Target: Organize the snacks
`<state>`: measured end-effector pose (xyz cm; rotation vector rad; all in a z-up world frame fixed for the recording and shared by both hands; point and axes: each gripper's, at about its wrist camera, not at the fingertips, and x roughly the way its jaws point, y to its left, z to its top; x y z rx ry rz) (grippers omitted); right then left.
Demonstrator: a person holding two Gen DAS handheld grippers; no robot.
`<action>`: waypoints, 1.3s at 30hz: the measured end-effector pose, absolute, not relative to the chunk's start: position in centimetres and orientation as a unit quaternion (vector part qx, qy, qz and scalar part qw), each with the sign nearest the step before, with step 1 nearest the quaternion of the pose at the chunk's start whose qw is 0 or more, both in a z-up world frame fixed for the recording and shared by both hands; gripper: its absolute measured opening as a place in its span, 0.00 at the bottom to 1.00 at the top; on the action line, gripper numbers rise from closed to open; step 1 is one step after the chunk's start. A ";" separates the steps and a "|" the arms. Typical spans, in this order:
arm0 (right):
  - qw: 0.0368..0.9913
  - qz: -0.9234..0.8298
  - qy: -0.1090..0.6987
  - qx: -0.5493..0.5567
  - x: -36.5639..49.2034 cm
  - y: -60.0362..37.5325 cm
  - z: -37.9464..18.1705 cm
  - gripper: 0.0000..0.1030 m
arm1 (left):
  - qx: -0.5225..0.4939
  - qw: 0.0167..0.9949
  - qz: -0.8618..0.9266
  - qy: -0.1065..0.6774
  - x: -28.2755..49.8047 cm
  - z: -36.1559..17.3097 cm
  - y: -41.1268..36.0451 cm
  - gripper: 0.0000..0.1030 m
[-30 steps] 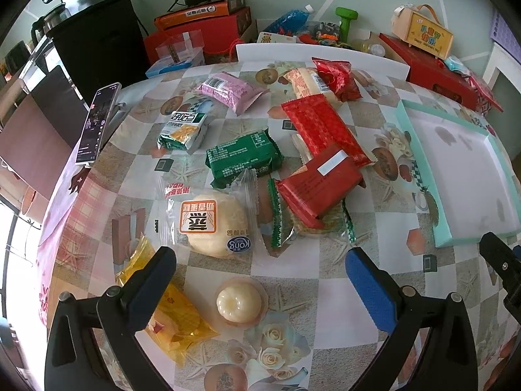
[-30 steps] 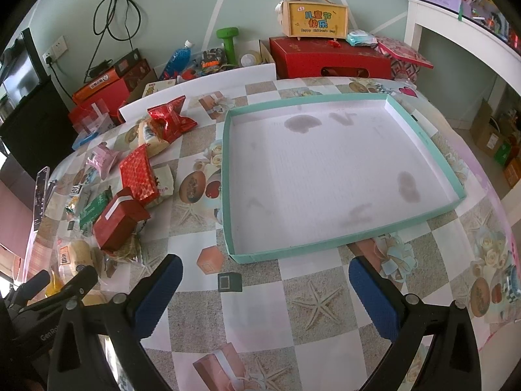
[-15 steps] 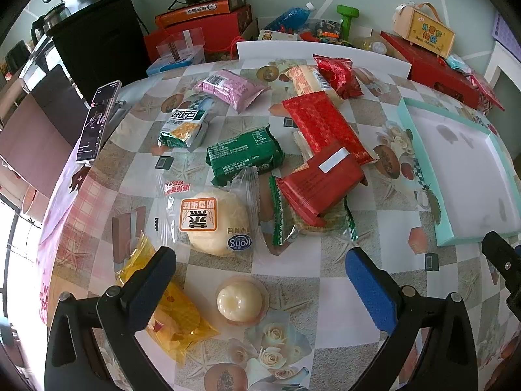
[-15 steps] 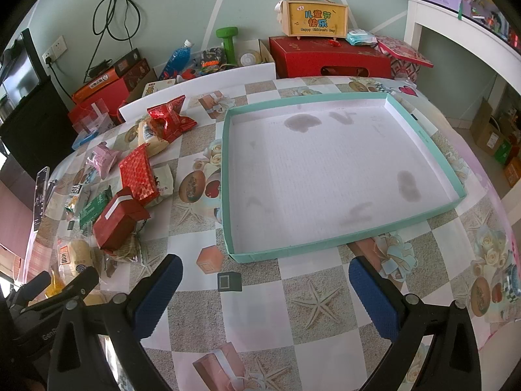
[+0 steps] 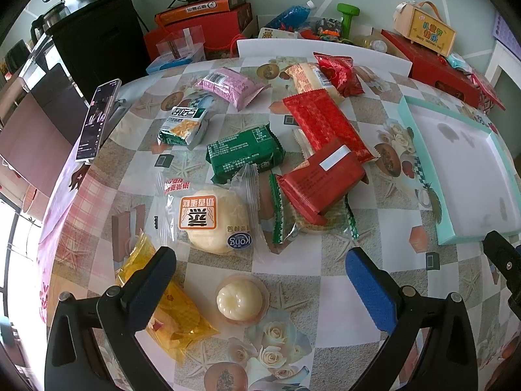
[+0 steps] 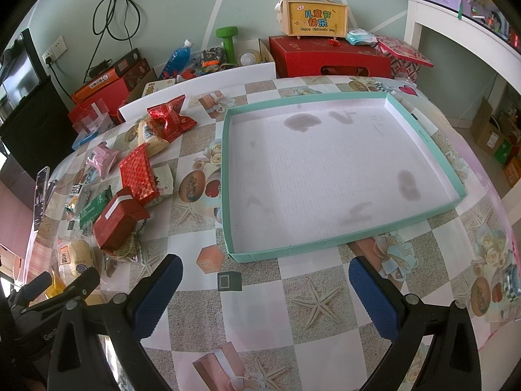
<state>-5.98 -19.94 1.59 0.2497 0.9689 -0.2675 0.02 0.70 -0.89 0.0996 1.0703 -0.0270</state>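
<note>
**Q:** What is on the table (image 6: 254,296) right now?

**A:** A patterned tablecloth covers it. On the left lies a scatter of wrapped snacks: a steamed cake in a clear bag (image 5: 208,220), a green biscuit pack (image 5: 246,153), a red box-shaped pack (image 5: 320,179) lying on top of a green-edged wafer packet (image 5: 283,218), a long red packet (image 5: 325,125), a pink pack (image 5: 229,86), a yellow packet (image 5: 169,303) and a small round jelly cup (image 5: 239,299). On the right sits a shallow teal-rimmed tray (image 6: 426,141), with nothing in it.

**Q:** And the grippers?

**A:** The left hand-held gripper (image 5: 260,277) hangs over the near edge of the snack pile, jaws spread wide and holding nothing; the jelly cup sits between its fingers in view. The right hand-held gripper (image 6: 265,288) hovers in front of the tray, also spread wide and empty.

**Q:** Which step is this?

**A:** Likely the very start: no snack is in the tray yet. The next move probably calls for lowering the left gripper onto a near item, closing gently on the crinkly wrapper, then carrying it right to the tray.
</note>
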 end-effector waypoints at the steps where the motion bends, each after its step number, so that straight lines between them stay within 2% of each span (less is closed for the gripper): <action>1: 0.869 -0.128 0.463 0.119 -6.0 -19.9 1.6 1.00 | 0.048 0.859 -0.013 0.510 0.0 -0.9 0.7 1.00; 20: 0.869 -0.128 0.463 0.120 -5.9 -19.9 1.7 1.00 | 0.044 0.859 -0.015 0.510 -0.1 -0.9 0.9 1.00; 30: 0.877 -0.084 0.462 0.101 -4.9 -16.3 1.3 1.00 | -0.021 0.865 0.045 0.499 0.3 0.9 8.3 1.00; 39: 0.877 -0.003 0.474 0.084 -3.5 -11.0 1.1 1.00 | -0.072 0.846 0.072 0.524 0.5 -0.4 13.0 1.00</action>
